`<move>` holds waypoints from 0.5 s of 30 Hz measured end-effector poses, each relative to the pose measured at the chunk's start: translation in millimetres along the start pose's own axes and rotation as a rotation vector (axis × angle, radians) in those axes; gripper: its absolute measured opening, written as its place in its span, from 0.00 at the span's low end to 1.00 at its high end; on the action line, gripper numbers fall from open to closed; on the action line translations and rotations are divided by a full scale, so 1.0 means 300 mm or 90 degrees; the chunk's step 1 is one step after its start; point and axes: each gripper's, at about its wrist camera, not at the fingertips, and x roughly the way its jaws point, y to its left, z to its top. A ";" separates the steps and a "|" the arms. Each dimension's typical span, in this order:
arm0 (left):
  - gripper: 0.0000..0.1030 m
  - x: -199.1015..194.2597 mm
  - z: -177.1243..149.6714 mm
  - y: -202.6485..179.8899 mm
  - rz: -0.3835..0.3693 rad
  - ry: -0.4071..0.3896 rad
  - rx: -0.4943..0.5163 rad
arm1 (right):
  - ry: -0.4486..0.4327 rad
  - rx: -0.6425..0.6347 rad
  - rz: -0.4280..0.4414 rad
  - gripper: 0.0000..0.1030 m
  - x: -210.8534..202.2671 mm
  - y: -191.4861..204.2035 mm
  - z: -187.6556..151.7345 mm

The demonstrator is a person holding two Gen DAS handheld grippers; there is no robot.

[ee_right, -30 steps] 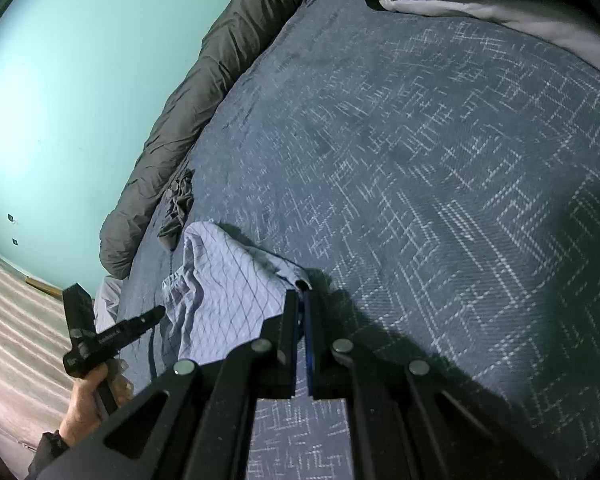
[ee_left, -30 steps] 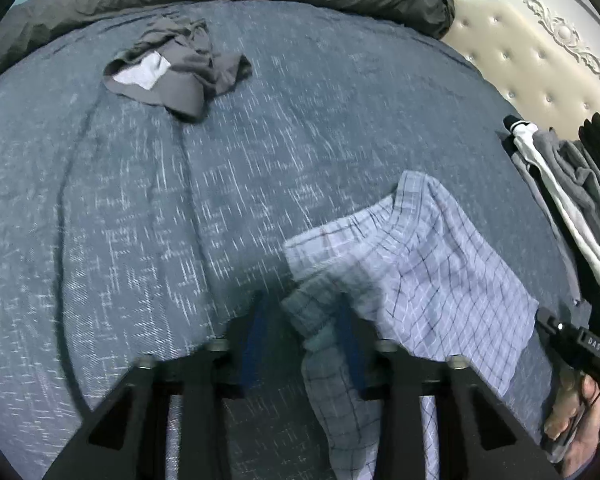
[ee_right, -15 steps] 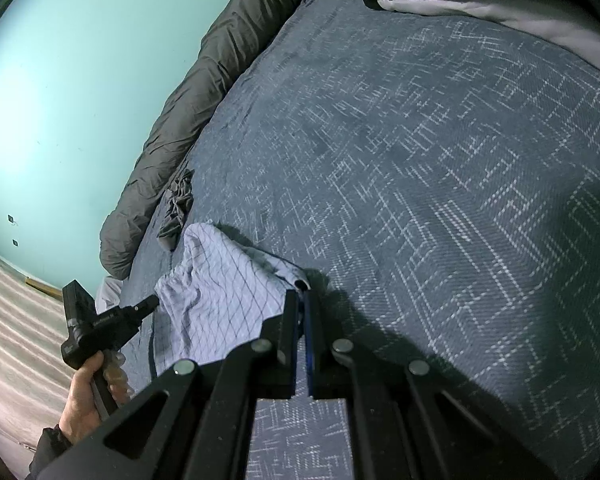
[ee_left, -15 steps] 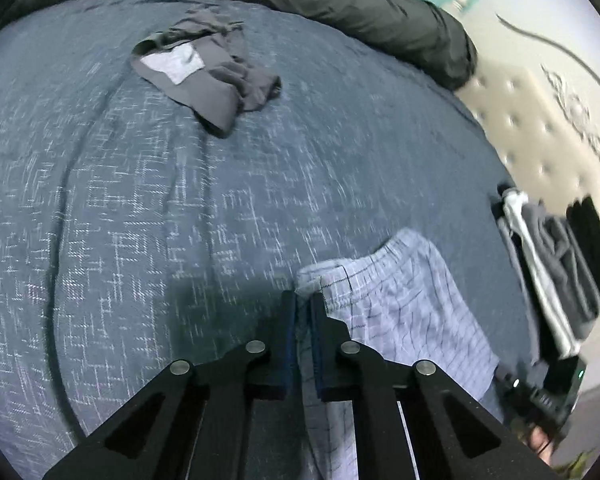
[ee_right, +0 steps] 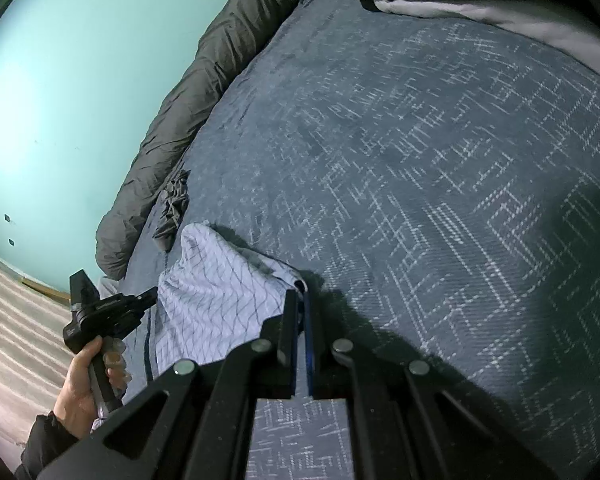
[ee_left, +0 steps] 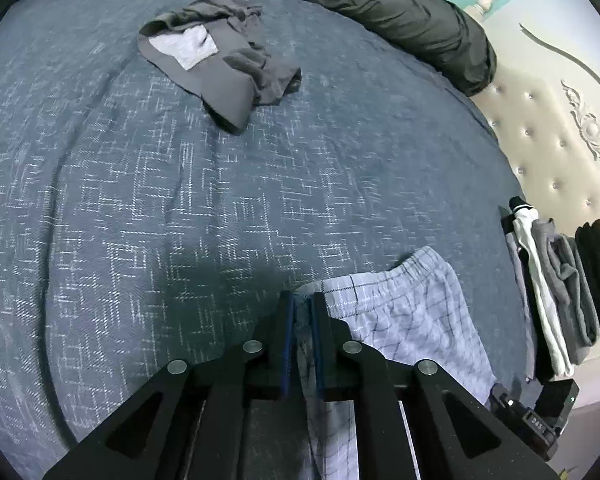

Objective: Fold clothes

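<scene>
Left gripper point(ee_left: 301, 312): fingers closed on the waistband corner of the pale checked shorts point(ee_left: 404, 312), a fold of cloth pinched between the blue pads. The shorts are seen spread to the right of these fingers on the bed point(ee_left: 180, 220), partly hanging down under the gripper.

Right gripper point(ee_right: 300, 300): fingers pressed together on another corner of the same shorts point(ee_right: 216, 304), the cloth lying to their left. Further left, a hand point(ee_right: 84, 384) is seen gripping the handle of the left gripper at the bed's edge.

Beyond the left fingers, well apart and up to the left, a crumpled grey garment point(ee_left: 220, 64) with a light patch is seen lying on the blue patterned bedcover. To the far right, a row of folded clothes point(ee_left: 560, 292) is stacked near the tufted headboard point(ee_left: 548, 132). Farthest off, a rolled dark duvet point(ee_left: 380, 4) runs along the bed's far edge, against a teal wall point(ee_right: 60, 80).
</scene>
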 end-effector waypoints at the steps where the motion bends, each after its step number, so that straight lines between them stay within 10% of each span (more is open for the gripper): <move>1: 0.10 -0.009 -0.005 0.000 0.000 -0.004 0.001 | 0.002 0.001 -0.001 0.02 0.002 -0.002 0.000; 6: 0.31 -0.044 -0.028 0.007 -0.002 -0.016 0.005 | 0.013 0.013 -0.007 0.03 0.010 -0.015 0.001; 15: 0.32 -0.058 -0.093 0.011 -0.016 -0.012 0.020 | -0.019 0.003 -0.023 0.12 -0.048 -0.008 0.039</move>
